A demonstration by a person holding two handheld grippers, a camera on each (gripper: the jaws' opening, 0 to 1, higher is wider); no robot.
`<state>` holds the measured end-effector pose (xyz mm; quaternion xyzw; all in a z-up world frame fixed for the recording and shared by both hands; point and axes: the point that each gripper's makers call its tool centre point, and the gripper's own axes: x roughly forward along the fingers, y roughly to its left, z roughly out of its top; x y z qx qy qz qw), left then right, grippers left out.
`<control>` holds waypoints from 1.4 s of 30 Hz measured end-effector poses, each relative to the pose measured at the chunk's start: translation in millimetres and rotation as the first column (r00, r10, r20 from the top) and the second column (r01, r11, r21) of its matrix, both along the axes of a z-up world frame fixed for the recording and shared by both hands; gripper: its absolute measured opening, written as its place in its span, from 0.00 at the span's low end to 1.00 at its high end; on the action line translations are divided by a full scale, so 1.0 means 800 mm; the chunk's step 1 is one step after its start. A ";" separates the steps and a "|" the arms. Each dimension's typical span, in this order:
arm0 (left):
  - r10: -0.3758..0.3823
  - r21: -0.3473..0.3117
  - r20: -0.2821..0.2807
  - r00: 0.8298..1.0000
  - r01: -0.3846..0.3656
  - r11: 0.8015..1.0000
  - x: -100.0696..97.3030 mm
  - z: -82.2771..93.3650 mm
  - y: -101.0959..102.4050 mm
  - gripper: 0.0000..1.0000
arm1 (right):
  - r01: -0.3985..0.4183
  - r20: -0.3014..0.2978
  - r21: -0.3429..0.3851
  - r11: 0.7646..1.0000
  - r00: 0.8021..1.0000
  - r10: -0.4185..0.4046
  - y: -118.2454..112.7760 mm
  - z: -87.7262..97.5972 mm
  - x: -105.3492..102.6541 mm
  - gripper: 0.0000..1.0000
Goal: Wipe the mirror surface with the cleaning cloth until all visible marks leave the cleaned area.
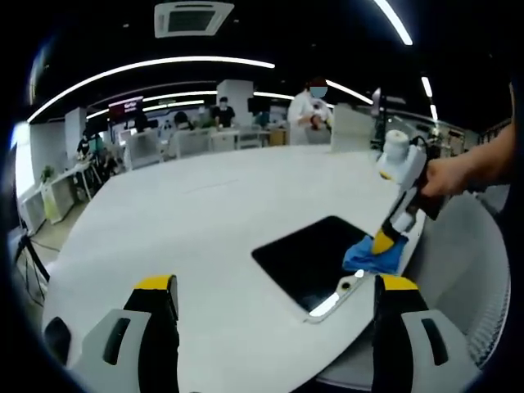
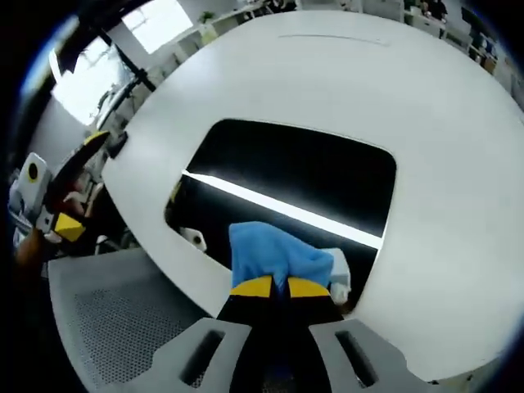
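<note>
A dark rectangular mirror point(image 1: 315, 258) point(image 2: 303, 176) lies flat on the white round table point(image 1: 213, 213) point(image 2: 442, 123), near its edge. A blue cleaning cloth point(image 1: 372, 255) point(image 2: 274, 254) rests on the mirror's near corner, with my right gripper point(image 2: 279, 286) point(image 1: 385, 242) shut on it and pressing it onto the glass. A hand holds that gripper in the left gripper view. My left gripper point(image 1: 274, 286) stands open above the table short of the mirror, its yellow-tipped fingers point(image 1: 155, 286) wide apart with nothing between them. In the right gripper view the left gripper point(image 2: 61, 192) sits at the far left.
A grey mesh chair point(image 2: 123, 319) point(image 1: 471, 254) stands against the table edge beside the mirror. Behind the table are desks, chairs and several people point(image 1: 309, 110). The mirror reflects a bright ceiling light strip point(image 2: 278, 209).
</note>
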<state>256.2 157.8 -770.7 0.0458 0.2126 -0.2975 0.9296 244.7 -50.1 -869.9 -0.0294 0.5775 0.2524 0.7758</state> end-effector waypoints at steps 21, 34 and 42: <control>-0.010 0.004 -0.010 1.000 0.010 1.000 -0.002 -0.004 -0.007 1.00 | 0.006 -0.022 0.032 0.999 1.000 -0.006 0.000 0.000 -0.006 0.00; -0.020 0.009 -0.009 1.000 0.020 1.000 0.005 -0.002 -0.007 1.00 | 0.029 -0.033 0.028 0.999 0.999 -0.028 -0.016 0.000 -0.003 0.00; -0.029 0.010 -0.010 1.000 0.029 1.000 0.009 -0.001 -0.008 1.00 | 0.056 -0.039 0.020 0.998 0.998 -0.055 -0.036 0.000 -0.001 0.00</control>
